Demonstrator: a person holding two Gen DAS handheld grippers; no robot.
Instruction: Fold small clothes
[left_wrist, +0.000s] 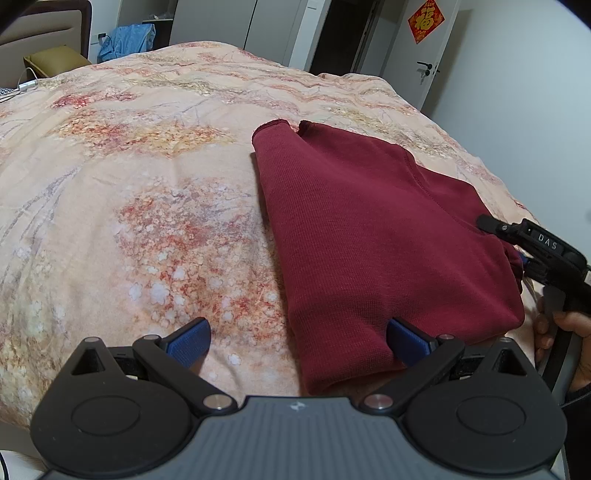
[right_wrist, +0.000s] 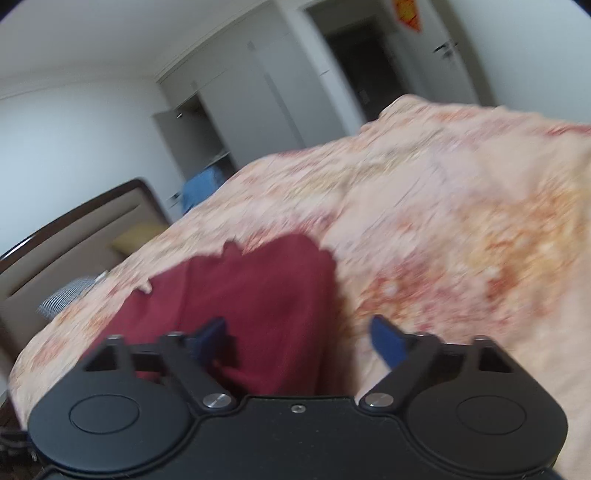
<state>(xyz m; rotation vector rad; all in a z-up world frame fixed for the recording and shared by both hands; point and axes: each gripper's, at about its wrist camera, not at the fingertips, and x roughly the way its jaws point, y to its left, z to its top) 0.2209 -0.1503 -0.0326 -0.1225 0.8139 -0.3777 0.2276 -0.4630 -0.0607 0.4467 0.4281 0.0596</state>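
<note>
Both tools spread apart, left tool (left_wrist: 298, 341), right tool (right_wrist: 297, 339), maroon garment (left_wrist: 369, 236), floral bedspread (left_wrist: 147, 166), white wardrobe (right_wrist: 258, 92)

Your left tongs (left_wrist: 297, 341) sit at the bottom of the frame, blue pads (left_wrist: 188, 341) spread wide. Your right tongs (right_wrist: 299, 338) gape too — your hand (left_wrist: 561, 343) grips them at lower right.
</note>
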